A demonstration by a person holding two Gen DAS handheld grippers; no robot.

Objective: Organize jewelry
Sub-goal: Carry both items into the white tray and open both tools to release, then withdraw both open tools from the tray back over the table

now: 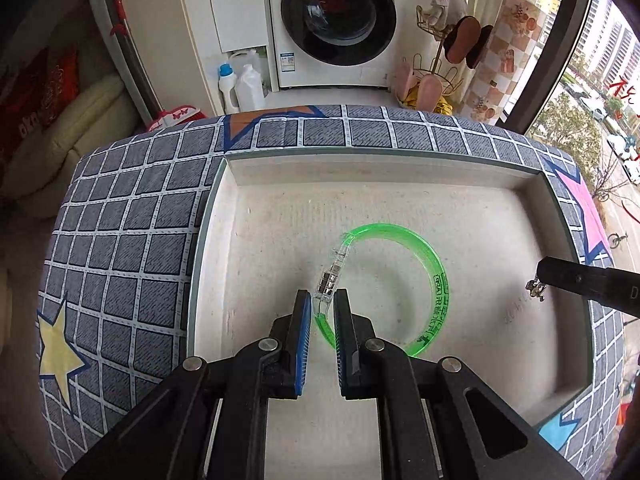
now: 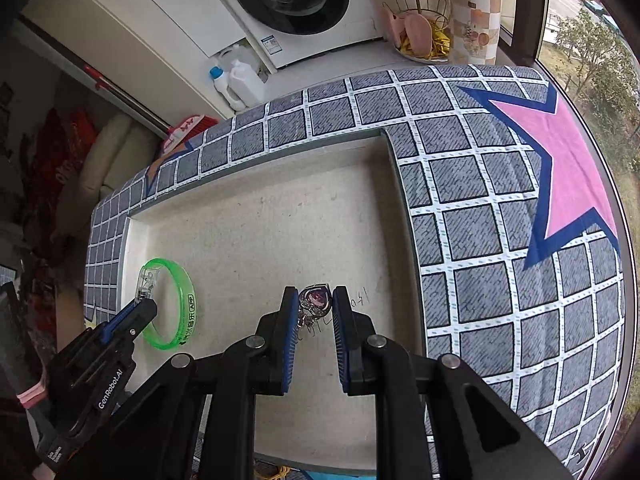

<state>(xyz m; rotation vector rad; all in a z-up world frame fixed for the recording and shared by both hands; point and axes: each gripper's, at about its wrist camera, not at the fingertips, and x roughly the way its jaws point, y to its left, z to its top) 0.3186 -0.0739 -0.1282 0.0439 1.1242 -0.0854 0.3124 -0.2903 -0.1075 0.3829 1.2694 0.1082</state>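
A clear green bracelet [image 1: 438, 280] with a transparent clasp holding small batteries hangs over the cream tray [image 1: 280, 240]. My left gripper [image 1: 323, 300] is shut on it at the clasp end. In the right wrist view the same bracelet [image 2: 182, 304] shows at the left, with the left gripper [image 2: 140, 306] pinching it. My right gripper [image 2: 316, 300] is shut on a silver heart pendant [image 2: 316, 298] with a pink centre and a short chain dangling below. That pendant [image 1: 536, 289] also shows at the right gripper's tip in the left wrist view.
The tray's raised rim [image 2: 256, 148] sits on a grey checked cloth with coloured stars [image 2: 572, 184]. Beyond stand a washing machine [image 1: 340, 20], detergent bottles [image 1: 240, 88] and a wire rack with slippers [image 1: 432, 88]. A window [image 1: 592, 100] is at the right.
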